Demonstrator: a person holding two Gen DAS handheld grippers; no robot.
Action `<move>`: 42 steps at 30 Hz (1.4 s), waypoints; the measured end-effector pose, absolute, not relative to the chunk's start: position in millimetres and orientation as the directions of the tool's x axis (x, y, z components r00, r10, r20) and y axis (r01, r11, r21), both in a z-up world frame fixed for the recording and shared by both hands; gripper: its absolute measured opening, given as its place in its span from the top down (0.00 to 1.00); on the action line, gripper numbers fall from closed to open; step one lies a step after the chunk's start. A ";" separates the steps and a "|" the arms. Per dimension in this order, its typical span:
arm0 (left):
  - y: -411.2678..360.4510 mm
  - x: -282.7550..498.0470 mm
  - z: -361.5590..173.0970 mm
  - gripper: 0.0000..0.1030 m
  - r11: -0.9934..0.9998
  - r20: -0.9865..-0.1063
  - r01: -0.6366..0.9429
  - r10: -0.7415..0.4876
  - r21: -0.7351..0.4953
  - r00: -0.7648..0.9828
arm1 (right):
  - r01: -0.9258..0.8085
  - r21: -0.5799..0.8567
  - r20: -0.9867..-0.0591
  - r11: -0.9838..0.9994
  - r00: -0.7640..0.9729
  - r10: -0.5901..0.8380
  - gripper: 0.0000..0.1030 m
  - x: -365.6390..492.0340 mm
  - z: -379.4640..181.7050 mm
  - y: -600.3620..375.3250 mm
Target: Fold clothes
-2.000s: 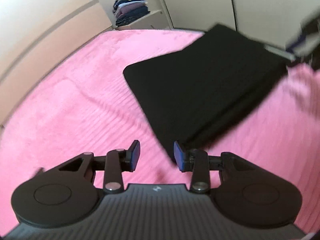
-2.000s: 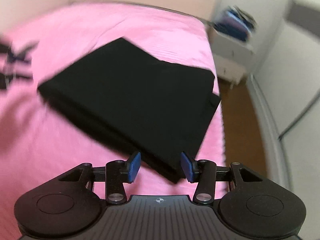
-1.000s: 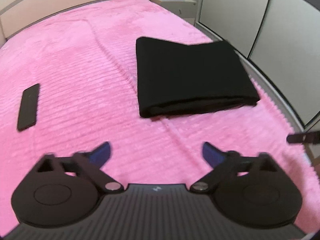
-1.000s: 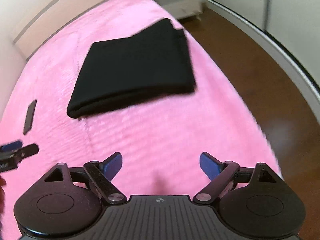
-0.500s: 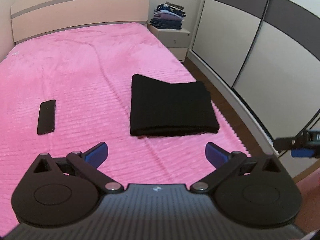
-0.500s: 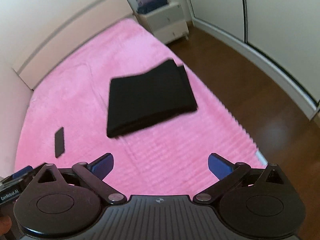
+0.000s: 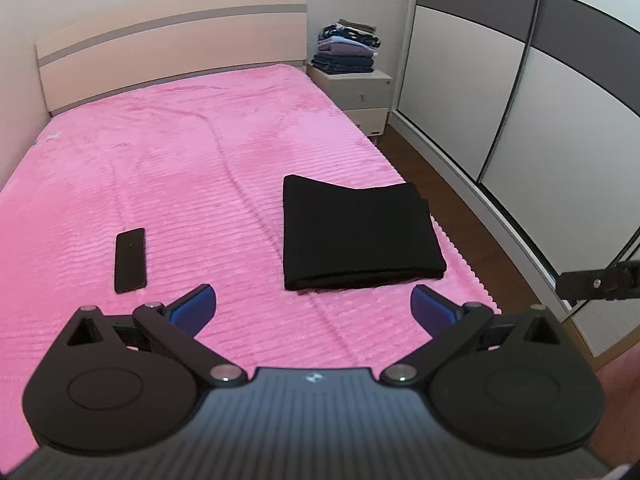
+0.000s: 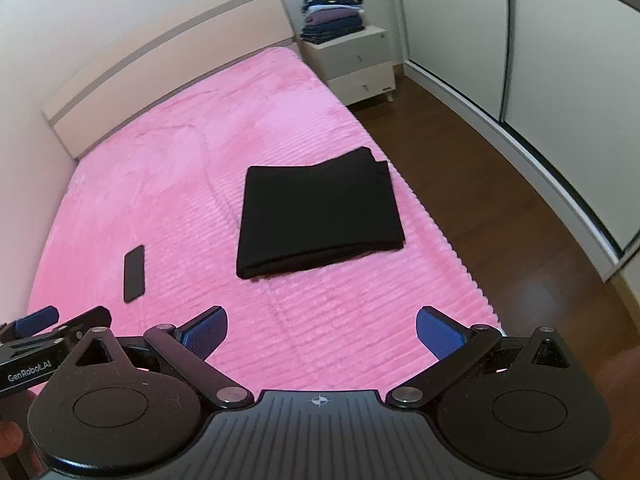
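Basically done: black garment point(image 7: 358, 232) folded flat near bed point(image 7: 180, 184) right edge; both grippers' fingers point(image 7: 192, 308) wide open, empty

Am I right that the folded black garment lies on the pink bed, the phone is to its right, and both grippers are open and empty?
Not quite. The phone lies to the left of the folded black garment, as the left wrist view shows. The rest holds: the garment lies on the pink bed, and the left gripper and right gripper are open and empty.
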State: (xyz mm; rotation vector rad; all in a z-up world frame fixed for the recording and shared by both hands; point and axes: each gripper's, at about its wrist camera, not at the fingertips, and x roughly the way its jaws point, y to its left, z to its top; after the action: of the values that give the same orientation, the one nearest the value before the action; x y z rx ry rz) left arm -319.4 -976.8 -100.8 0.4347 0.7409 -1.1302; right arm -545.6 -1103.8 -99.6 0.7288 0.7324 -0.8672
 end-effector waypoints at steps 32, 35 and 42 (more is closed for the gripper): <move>-998.9 -328.4 -107.1 0.01 0.452 -0.767 0.892 -0.576 -0.011 0.283 | 0.856 0.154 -0.813 0.494 0.393 -0.429 0.00 -525.6 -105.2 -1117.4; -1002.6 -326.0 -112.4 0.01 0.461 -0.777 0.887 -0.562 -0.011 0.283 | 0.856 0.144 -0.815 0.497 0.387 -0.431 0.00 -522.7 -108.4 -1121.1; -1008.0 -328.5 -120.3 0.01 0.464 -0.790 0.886 -0.549 -0.017 0.273 | 0.849 0.145 -0.819 0.507 0.391 -0.420 0.00 -518.0 -114.3 -1124.8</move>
State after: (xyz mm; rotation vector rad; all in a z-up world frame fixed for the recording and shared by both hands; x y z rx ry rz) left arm -328.5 -1008.0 -120.3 0.4805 0.8258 -1.0162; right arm -518.0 -1124.8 -114.3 0.6185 0.8083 -0.8744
